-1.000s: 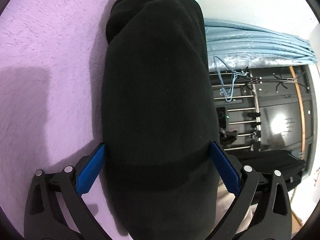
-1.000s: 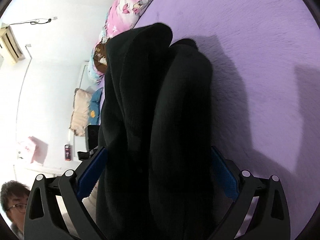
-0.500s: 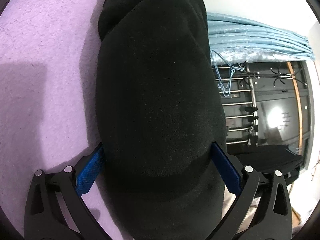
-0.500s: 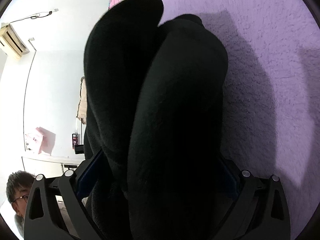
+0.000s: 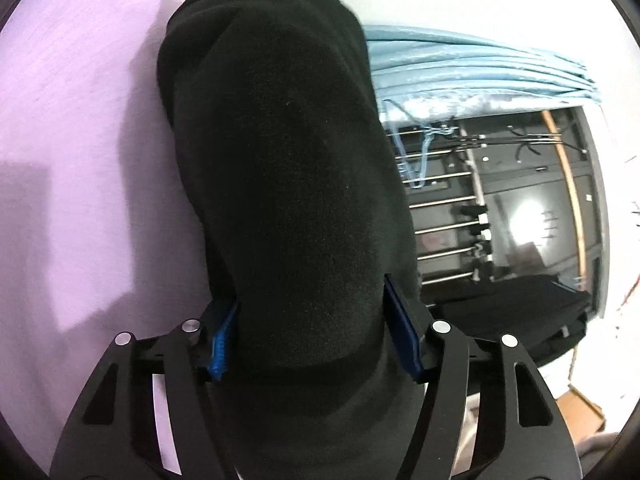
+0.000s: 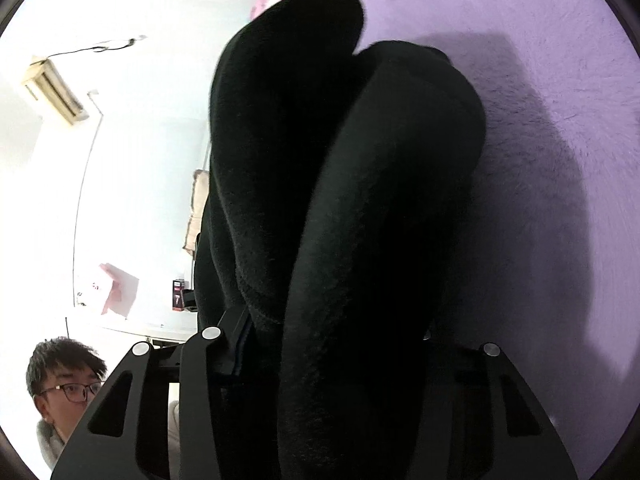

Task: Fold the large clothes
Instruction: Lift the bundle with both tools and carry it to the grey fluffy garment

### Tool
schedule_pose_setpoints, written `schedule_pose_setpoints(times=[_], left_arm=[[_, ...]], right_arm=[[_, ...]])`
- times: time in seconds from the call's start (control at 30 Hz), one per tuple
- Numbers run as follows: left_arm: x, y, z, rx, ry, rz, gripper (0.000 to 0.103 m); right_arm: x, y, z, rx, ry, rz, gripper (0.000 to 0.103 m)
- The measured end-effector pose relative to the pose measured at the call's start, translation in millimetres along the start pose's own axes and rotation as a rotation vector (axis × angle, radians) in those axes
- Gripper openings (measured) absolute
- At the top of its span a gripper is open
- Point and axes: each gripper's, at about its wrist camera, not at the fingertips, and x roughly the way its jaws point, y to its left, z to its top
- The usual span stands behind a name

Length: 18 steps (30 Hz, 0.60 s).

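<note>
Both pairs of jaws have just been closing since the earlier frames, when their blue pads stood wide on either side of the bundle; now they pinch into the thick black fleece garment (image 5: 288, 200), folded into a long roll

Left wrist view: the left gripper (image 5: 310, 330) has its jaws about half closed, both blue pads (image 5: 220, 346) pressed into the sides of the roll, which fills the centre of the frame from bottom to top. Fuzzy lilac bed cover (image 5: 80, 160) spreads across the left half beneath it. At upper right hang pale blue curtains (image 5: 460, 68), with a dark metal clothes rack (image 5: 460, 200) below them

Right wrist view: the right gripper (image 6: 332, 332) is likewise about half closed on the black fleece garment (image 6: 380, 200), which shows here as two thick lobes side by side; only the left pad's edge shows, the right is buried in cloth. Lilac cover (image 6: 560, 100) fills the right side. A person (image 6: 60, 384) looks on at lower left, before a white wall
</note>
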Motion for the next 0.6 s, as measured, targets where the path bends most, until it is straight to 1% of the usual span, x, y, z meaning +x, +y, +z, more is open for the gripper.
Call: schedule_pose_setpoints(times=[0.07, 0.17, 0.3, 0.4, 0.47, 0.53, 0.6], left_arm=[[-5, -18, -7, 0.015, -0.008, -0.022, 0.06], [-11, -48, -18, 0.035, -0.022, -0.03, 0.06], [-19, -90, -37, 0.085, -0.025, -0.051, 0.06], [-31, -126, -61, 0.125, -0.017, -0.046, 0.06], [-41, -144, -76, 0.142, -0.01, -0.037, 0.06], [-59, -164, -96, 0.147, -0.019, -0.039, 0.06], [-68, -181, -112, 0.151, -0.028, -0.034, 0.06]], right_arm=[[-6, 20, -10, -0.038, -0.011, 0.011, 0.047], [-13, 49, -28, -0.065, -0.03, 0.006, 0.047], [-26, 88, -57, -0.115, -0.058, 0.041, 0.047], [-31, 116, -80, -0.148, -0.063, 0.052, 0.047], [-27, 140, -96, -0.17, -0.059, 0.056, 0.047], [-21, 157, -108, -0.182, -0.051, 0.064, 0.047], [-10, 178, -123, -0.192, -0.041, 0.067, 0.047]])
